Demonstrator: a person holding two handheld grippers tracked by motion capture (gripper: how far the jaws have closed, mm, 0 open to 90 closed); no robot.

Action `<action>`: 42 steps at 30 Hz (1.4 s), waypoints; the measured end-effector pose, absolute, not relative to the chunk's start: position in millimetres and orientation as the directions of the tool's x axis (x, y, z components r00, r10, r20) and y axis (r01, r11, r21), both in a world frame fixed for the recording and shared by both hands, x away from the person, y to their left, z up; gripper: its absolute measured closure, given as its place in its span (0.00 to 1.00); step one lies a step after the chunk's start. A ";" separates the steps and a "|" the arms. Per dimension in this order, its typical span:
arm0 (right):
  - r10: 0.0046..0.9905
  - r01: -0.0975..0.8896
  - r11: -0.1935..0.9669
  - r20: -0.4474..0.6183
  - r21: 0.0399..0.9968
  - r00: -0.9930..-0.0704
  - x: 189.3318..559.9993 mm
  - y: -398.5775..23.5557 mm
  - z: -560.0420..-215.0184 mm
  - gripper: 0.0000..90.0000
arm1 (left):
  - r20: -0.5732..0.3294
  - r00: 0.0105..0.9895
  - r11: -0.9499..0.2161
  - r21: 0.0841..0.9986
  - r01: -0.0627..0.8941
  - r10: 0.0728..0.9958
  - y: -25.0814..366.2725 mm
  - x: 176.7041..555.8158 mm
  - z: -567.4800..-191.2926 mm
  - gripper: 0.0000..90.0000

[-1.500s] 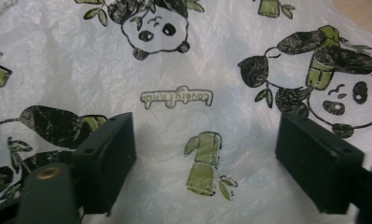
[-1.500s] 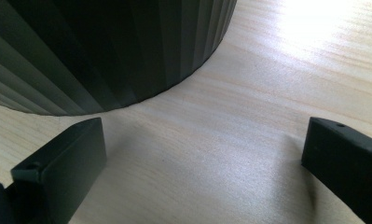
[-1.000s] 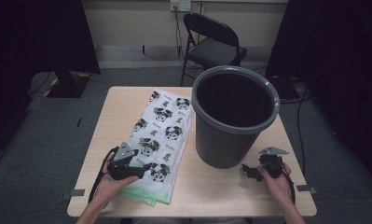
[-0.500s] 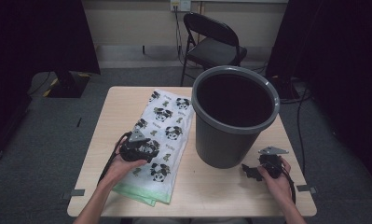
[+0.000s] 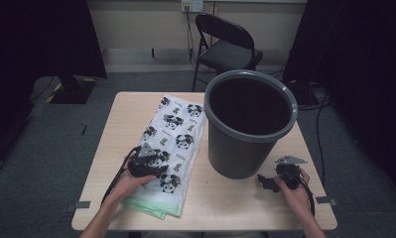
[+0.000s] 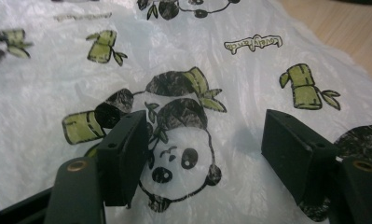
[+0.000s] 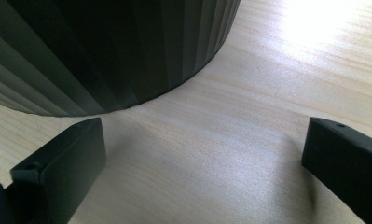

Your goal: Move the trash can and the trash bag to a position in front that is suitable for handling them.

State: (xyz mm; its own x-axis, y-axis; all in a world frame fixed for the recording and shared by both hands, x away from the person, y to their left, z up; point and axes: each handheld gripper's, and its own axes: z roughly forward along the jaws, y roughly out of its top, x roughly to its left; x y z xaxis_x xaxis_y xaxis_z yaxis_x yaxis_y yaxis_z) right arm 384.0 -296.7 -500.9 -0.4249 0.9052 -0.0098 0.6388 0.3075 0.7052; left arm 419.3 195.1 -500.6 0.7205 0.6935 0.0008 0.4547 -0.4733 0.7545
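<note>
Table (image 5: 235, 208): light wood-grain top, rectangular, standing on grey carpeted floor (image 5: 46, 163). Two small metal brackets sit at its near edge, one toward each corner.

On the table, left half: a folded stack of white plastic bags (image 5: 178, 134) printed with pandas and green bamboo, lying flat and running from the far side toward the near edge; the lowest layers at the near end look pale green. The surface is creased and glossy in the left gripper view (image 6: 249, 84).

On the table, right half: a dark grey bin (image 5: 247, 148), upright, ribbed wall, its base resting on the wood (image 7: 104, 56). Bags and bin lie close, apart.
</note>
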 end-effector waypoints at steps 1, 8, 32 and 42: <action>0.905 0.639 0.307 -0.010 0.705 -0.425 384.0 -296.7 -500.9 0.00 | 0.013 0.718 -0.480 0.752 0.452 0.696 195.8 417.7 -500.1 0.35; 0.906 0.639 0.307 -0.010 0.705 -0.424 383.9 -296.7 -500.9 0.00 | -0.001 0.679 -0.446 0.753 0.483 0.734 197.8 406.0 -500.6 0.34; 0.906 0.640 0.306 -0.011 0.705 -0.422 383.9 -296.4 -500.9 0.00 | -0.010 0.789 -0.530 0.735 0.422 0.614 212.5 396.6 -481.4 0.41; 0.907 0.639 0.306 -0.011 0.705 -0.422 383.9 -296.4 -500.9 0.00 | -0.003 0.745 -0.491 0.750 0.443 0.668 215.3 398.9 -499.9 0.35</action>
